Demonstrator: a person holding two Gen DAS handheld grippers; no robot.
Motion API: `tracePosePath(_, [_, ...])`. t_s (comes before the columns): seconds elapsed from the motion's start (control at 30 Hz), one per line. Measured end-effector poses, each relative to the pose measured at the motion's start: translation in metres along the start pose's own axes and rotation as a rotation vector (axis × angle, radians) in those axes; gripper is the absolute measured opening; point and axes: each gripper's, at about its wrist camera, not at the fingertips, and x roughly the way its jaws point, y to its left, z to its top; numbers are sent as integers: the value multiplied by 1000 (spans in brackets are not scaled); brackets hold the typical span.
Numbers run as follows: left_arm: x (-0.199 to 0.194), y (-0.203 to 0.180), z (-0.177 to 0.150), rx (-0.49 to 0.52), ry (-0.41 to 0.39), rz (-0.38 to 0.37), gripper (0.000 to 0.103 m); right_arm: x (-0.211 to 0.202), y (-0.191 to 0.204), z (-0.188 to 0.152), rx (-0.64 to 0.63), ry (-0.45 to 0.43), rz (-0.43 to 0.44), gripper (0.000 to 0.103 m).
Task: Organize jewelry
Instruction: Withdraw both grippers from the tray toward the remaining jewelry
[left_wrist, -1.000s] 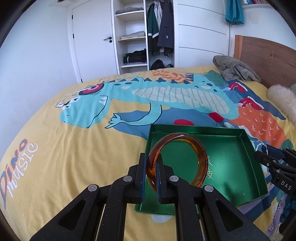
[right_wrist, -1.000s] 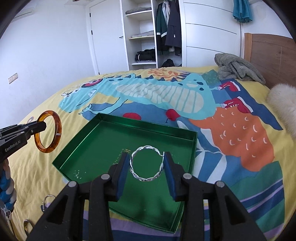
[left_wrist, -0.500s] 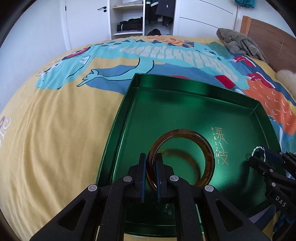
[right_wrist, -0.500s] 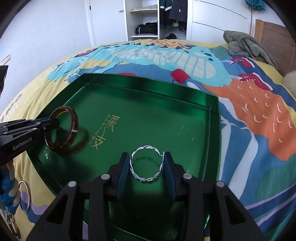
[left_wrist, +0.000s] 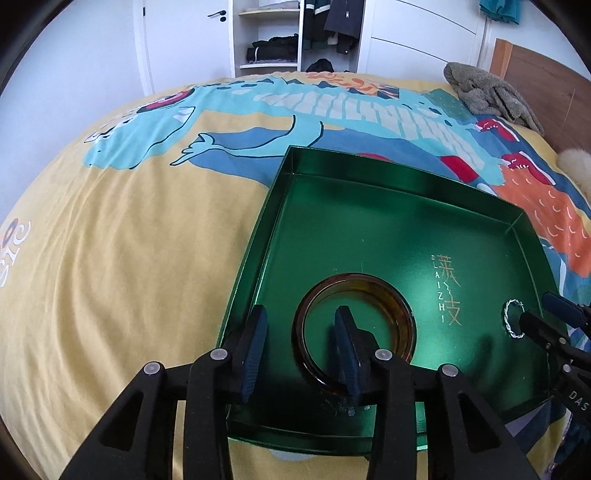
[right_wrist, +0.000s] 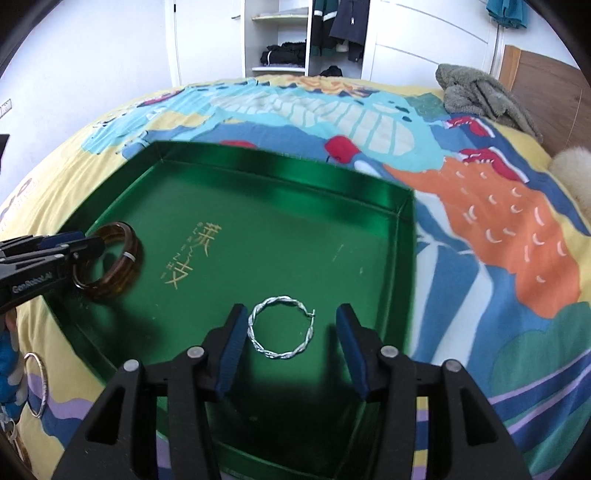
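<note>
A green tray (right_wrist: 280, 177) sits on a bed with a dinosaur blanket (left_wrist: 110, 240). The left gripper (left_wrist: 301, 345) has just let go of a brown bangle (left_wrist: 402, 314), one finger inside it. The right gripper (right_wrist: 290, 341) has just opened around a twisted silver ring (right_wrist: 282, 332), not touching.

Glossy green metallic-looking tray (right_wrist: 280, 173) with gilt lettering, translucent amber glossy bangle (left_wrist: 402, 314), twisted shiny silver-metal ring (right_wrist: 282, 354), matt black plastic gripper fingers (right_wrist: 229, 343) with blue pads, soft printed cloth bedcover (left_wrist: 122, 258).
</note>
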Motion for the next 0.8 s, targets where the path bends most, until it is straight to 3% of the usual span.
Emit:
tracePosePath(0.1, [-24, -1, -2, -7, -31, -3, 48, -31, -1, 1, 14, -53, 27, 48])
tracePosePath(0.33, [-112, -10, -18, 42, -148, 19, 52, -126, 7, -12, 33, -190, 86, 50])
tracePosePath(0.53, [-193, -6, -47, 33, -240, 5, 52, -205, 16, -46, 48, -290, 127, 55])
tracePosePath(0.8, [-271, 13, -101, 28, -285, 32, 54, -289, 25, -100, 62, -388, 147, 66])
